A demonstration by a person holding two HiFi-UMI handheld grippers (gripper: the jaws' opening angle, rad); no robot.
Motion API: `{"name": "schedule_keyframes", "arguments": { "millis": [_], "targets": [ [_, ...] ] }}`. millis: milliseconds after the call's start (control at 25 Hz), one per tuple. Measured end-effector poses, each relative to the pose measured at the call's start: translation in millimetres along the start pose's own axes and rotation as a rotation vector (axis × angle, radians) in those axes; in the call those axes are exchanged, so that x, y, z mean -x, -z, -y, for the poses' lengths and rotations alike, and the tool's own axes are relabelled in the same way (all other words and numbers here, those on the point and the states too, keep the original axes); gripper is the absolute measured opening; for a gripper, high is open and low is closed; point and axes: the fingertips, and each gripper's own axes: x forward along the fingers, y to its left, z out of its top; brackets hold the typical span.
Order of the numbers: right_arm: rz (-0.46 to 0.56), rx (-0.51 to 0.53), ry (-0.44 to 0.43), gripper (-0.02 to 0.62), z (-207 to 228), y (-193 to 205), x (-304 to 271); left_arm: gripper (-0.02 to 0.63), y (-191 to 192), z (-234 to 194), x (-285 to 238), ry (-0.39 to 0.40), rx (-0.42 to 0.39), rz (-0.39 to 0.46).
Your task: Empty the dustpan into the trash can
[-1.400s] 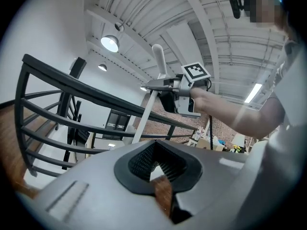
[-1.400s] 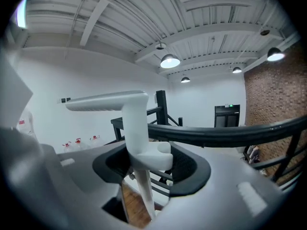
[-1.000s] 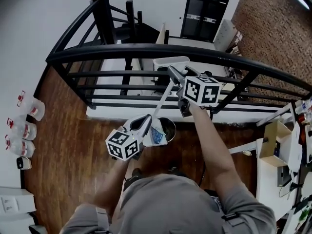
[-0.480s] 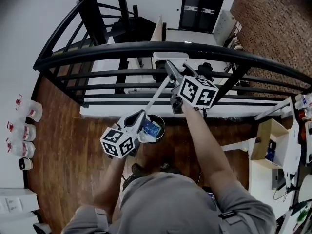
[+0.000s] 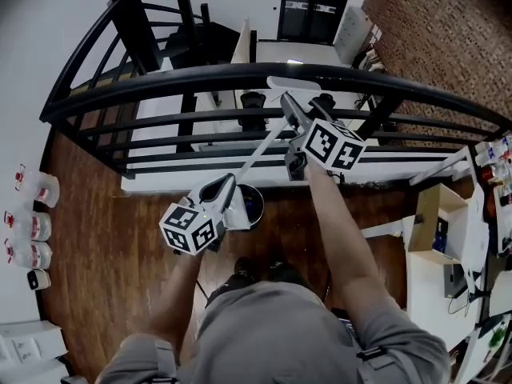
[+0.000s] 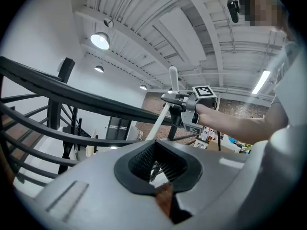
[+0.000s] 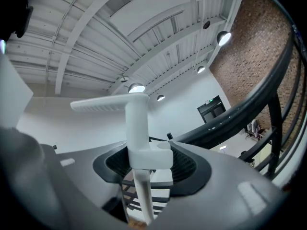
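Dustpan (image 5: pixel 237 214) should empty cleanly if right tongs (image 7: pixel 148 163), clamped on its handle (image 7: pixel 137 128), lift while left tongs (image 6: pixel 154 159), pinching it low, aim over trash can (image 5: pixel 255 199).

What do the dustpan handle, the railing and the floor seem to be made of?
Dustpan handle: likely plastic, matte white, with a moulded ribbed grip.
Railing: probably painted metal, glossy black with highlights.
Floor: wood or wood-look, brown planks with a slight sheen.
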Motion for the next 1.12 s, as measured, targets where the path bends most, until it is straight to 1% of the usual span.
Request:
{"name": "schedule_keyframes", "arguments": {
  "millis": [120, 360, 440, 560, 680, 800, 960, 1120],
  "targets": [
    [-0.012, -0.003, -0.009, 0.212, 2, -1, 4, 0.005, 2, 4, -5, -0.017, 0.013, -0.005],
    [-0.043, 0.008, -0.091, 0.212, -15, 3, 4, 0.006, -3, 16, -9, -0.073, 0.012, 0.015],
    [-0.055, 0.016, -0.130, 0.212, -26, 6, 4, 0.006, -2, 15, -2, -0.114, 0.013, 0.022],
    [-0.068, 0.035, -0.195, 0.210, -47, 11, 1, 0.005, -1, 10, 16, -0.196, 0.013, 0.037],
    [-0.085, 0.071, -0.258, 0.210, -80, 22, -2, 0.005, 2, 4, 46, -0.282, 0.019, 0.055],
    [-0.096, 0.112, -0.313, 0.210, -124, 37, -6, 0.005, 7, -2, 81, -0.340, 0.027, 0.074],
    [-0.120, 0.176, -0.361, 0.210, -182, 68, -1, 0.005, 15, -9, 135, -0.383, 0.033, 0.106],
    [-0.126, 0.253, -0.373, 0.210, -243, 97, 3, 0.005, 18, -23, 198, -0.397, 0.026, 0.134]
  ]
}}
